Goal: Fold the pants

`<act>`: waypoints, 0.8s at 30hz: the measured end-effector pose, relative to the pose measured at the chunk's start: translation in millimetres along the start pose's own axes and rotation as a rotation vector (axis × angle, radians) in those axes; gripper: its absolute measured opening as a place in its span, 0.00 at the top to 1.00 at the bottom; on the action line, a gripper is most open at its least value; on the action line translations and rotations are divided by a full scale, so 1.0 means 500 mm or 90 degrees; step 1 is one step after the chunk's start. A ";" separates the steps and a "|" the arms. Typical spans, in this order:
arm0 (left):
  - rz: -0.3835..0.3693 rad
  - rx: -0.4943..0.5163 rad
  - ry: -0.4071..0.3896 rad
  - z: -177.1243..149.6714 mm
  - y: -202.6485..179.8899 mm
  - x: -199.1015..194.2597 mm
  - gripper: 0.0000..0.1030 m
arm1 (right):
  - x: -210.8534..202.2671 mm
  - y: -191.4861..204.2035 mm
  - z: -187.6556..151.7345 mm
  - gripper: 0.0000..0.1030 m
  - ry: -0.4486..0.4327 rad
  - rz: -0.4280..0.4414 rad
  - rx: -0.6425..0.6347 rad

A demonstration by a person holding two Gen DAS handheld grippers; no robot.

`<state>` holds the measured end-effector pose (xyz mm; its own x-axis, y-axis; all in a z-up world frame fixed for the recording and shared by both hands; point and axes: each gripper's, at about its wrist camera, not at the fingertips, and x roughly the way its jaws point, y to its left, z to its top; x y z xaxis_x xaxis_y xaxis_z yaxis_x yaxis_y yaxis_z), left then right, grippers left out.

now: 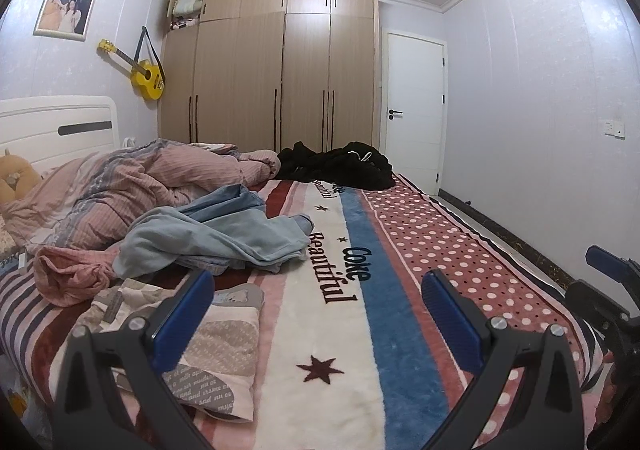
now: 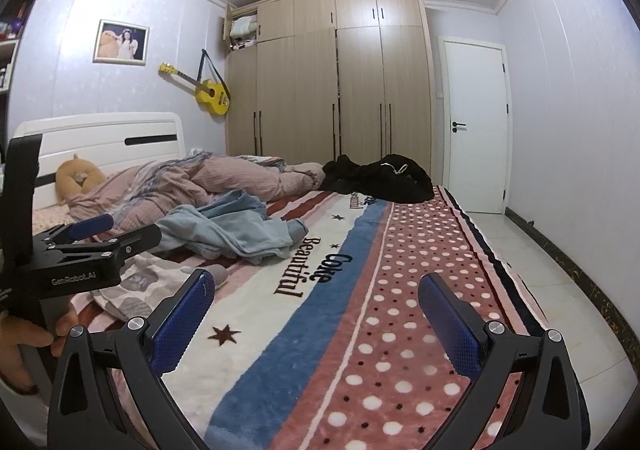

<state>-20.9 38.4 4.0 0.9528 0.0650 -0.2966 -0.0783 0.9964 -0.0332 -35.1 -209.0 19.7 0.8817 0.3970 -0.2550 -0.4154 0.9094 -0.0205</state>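
Crumpled light blue jeans (image 1: 216,234) lie in a heap on the bed's left middle; they also show in the right wrist view (image 2: 236,230). Folded patterned beige pants (image 1: 216,346) lie at the near left of the bed, under my left gripper's left finger. My left gripper (image 1: 316,286) is open and empty, above the white and blue stripes of the blanket, short of the jeans. My right gripper (image 2: 316,290) is open and empty over the blanket's blue stripe and dotted part. The left gripper's body (image 2: 80,262) shows at the left of the right wrist view.
A black garment heap (image 1: 340,163) lies at the bed's far edge. A pink striped duvet (image 1: 132,185) is bunched at the left near the white headboard (image 1: 56,129). A striped and dotted blanket (image 1: 420,234) covers the bed. Wardrobe (image 1: 272,65) and door (image 1: 412,109) stand behind.
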 end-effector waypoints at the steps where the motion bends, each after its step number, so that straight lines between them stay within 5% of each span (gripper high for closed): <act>1: 0.000 -0.001 0.000 -0.001 0.001 0.001 0.01 | 0.000 0.000 0.000 0.01 0.000 0.000 0.001; 24: 0.003 -0.003 0.000 -0.006 0.003 0.007 0.01 | 0.000 0.006 -0.002 0.01 -0.002 0.002 0.006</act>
<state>-18.5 39.9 0.3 0.9524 0.0689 -0.2970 -0.0833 0.9959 -0.0360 -36.6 -206.3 18.8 0.8813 0.3996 -0.2522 -0.4156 0.9095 -0.0114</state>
